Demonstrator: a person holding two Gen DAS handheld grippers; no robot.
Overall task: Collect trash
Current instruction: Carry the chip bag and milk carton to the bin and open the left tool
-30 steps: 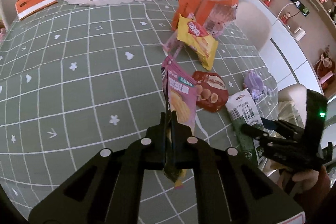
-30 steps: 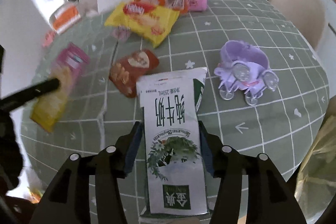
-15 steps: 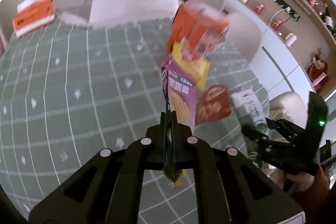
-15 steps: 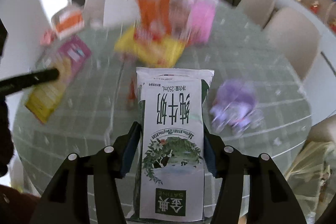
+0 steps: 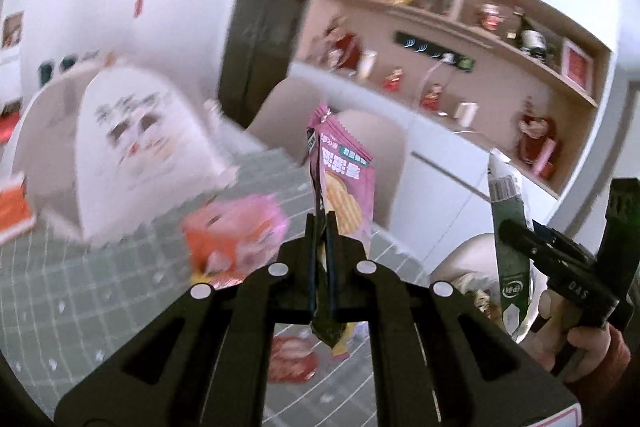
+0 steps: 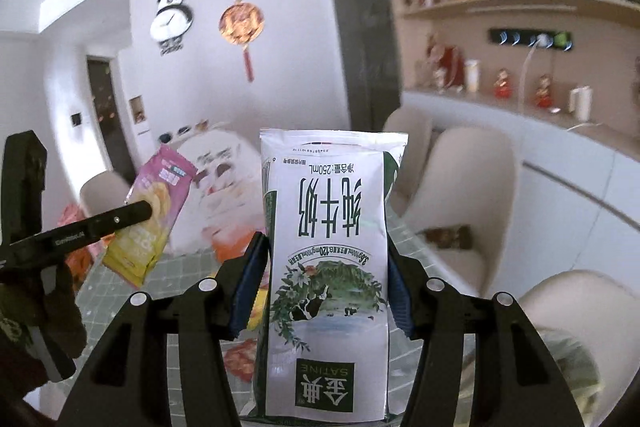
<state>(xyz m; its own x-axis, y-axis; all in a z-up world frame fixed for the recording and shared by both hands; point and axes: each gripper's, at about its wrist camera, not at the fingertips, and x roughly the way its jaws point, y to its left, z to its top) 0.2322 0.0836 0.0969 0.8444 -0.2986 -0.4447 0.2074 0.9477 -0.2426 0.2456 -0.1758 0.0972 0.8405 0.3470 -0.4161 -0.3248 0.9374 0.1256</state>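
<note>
- My left tongs [image 5: 320, 227] are pinched nearly flat on the lower part of a crinkly pink foil crisp packet [image 5: 344, 179]; the packet stands upright above the fingers, its yellow bottom corner poking out beneath them; it hangs in the air, clear of the bench.
- From the right wrist camera I see that same packet [image 6: 158, 203] at the left, tilted, with one black finger [image 6: 120, 221] of the left tongs lying across it.
- My right tongs [image 6: 322, 283] are spread about as wide as a white and green soft milk pouch [image 6: 326, 267] and press on both of its sides with blue-lined pads [image 6: 250, 287]; the pouch is upright in the grip with its print upside down to the lens, lifted off the bench.
- From the left wrist camera the pouch [image 5: 510, 251] shows edge-on at the right, held by the right tongs [image 5: 516, 235], with my right hand [image 5: 588, 347] behind them.
- Below both loads lies the green grid-patterned bench [image 5: 80, 291]; on it I make out a blurred orange and pink box [image 5: 236, 231] and a red snack wrapper [image 5: 292, 359]; both are too smeared to read.
- Cream padded chairs [image 6: 464, 187] stand near the bench edge.
</note>
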